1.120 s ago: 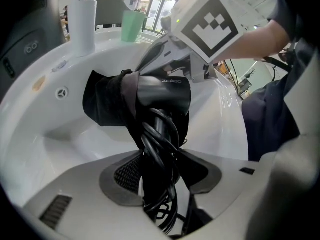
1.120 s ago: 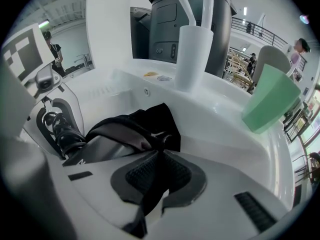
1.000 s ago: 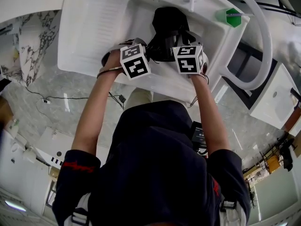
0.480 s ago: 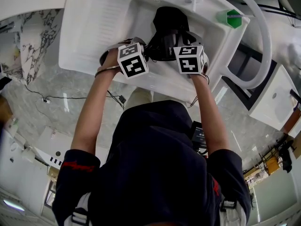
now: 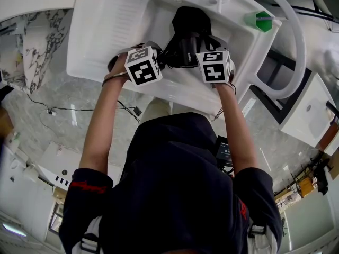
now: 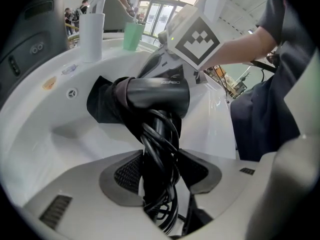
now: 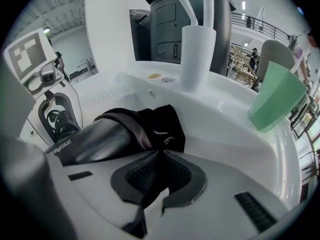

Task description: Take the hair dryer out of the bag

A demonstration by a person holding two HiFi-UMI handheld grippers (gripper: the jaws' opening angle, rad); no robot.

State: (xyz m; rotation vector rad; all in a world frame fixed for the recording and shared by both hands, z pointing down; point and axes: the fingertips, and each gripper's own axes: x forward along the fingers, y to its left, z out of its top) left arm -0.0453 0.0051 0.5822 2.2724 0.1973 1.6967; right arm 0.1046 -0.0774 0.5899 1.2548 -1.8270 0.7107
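Between left gripper (image 6: 161, 171) fingers (image 6: 122, 179), hair dryer (image 6: 157, 95)

You are facing a white sink (image 5: 90, 57), a deep basin with a ribbed, sloping panel (image 5: 119, 12) moulded into its left side as the head view shows it. A black bag (image 7: 160, 121) lies crumpled on the basin floor, near the middle. On the back ledge a white cup (image 7: 197, 59) stands upright, with two small stickers (image 7: 156, 76) just beside it. A green cup (image 7: 276, 96) stands upright on the rim, apart from the white one.
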